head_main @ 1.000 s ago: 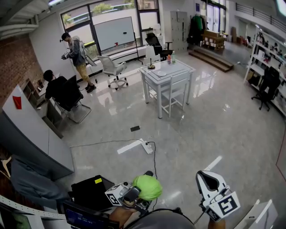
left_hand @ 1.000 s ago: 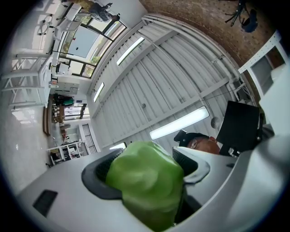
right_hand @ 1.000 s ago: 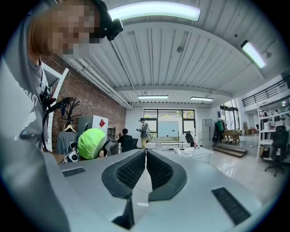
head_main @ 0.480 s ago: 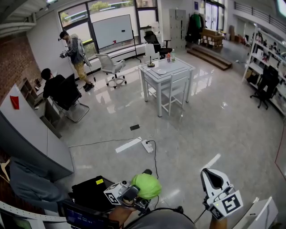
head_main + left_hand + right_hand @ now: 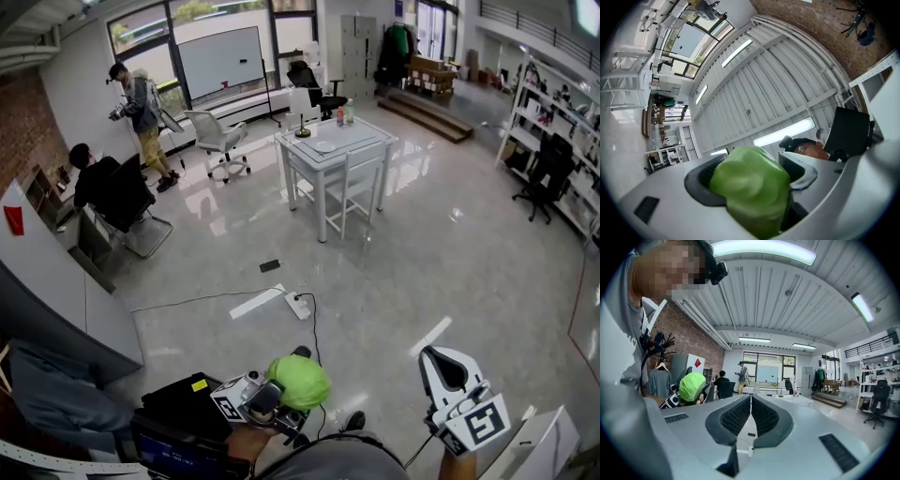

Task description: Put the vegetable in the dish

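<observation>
One green vegetable (image 5: 298, 382) is gripped between the jaws of the left gripper (image 5: 752, 176), on the near side of the white table (image 5: 333, 150) and well apart from it. The right gripper (image 5: 448, 367) is held on that same near side, further right, with its jaws pressed together and nothing between them. One white chair (image 5: 354, 190) is tucked against the table's near edge. Two people are seen left of the table, one standing (image 5: 141, 108) and one seated (image 5: 98, 178). Between the table and the two grippers a wide stretch of glossy floor (image 5: 403, 272) is open, marked by one power strip (image 5: 298, 307) with its cable and one small dark item (image 5: 270, 266).
</observation>
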`<move>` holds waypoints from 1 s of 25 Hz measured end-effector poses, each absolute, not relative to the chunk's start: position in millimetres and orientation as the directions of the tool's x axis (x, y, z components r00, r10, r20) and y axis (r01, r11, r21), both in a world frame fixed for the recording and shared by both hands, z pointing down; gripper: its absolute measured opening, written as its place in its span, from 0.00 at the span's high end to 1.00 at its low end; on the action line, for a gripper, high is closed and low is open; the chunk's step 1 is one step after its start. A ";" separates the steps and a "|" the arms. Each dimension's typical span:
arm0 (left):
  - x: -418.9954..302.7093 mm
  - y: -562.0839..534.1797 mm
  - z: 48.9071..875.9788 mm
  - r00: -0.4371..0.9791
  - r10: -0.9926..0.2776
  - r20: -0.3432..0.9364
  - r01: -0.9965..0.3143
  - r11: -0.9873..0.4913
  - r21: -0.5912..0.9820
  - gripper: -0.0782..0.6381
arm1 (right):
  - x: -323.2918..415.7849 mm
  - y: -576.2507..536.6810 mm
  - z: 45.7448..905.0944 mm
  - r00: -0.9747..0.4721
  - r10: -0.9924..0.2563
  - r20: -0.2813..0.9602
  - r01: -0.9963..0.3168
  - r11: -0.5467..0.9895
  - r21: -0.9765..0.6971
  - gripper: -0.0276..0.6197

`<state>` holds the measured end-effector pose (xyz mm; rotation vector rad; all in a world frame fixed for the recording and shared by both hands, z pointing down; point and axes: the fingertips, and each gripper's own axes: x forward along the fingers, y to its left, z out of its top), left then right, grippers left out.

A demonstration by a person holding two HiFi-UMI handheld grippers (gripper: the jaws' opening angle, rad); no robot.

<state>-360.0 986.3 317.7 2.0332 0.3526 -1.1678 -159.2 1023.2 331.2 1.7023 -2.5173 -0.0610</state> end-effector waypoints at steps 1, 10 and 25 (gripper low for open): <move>-355.6 981.2 317.7 0.545 -0.127 -0.829 0.559 -0.682 0.472 0.40 | -154.2 1018.6 332.9 -0.371 -0.926 0.065 -0.923 0.375 0.085 0.95; -302.8 943.3 316.6 0.545 -0.174 -0.820 0.497 -0.721 0.483 0.40 | -94.9 963.9 340.5 -0.444 -0.893 0.071 -0.893 0.447 0.047 0.94; -288.3 890.5 331.3 0.561 -0.260 -0.786 0.416 -0.732 0.539 0.40 | -73.0 898.9 368.5 -0.499 -0.861 0.099 -0.866 0.501 -0.010 0.95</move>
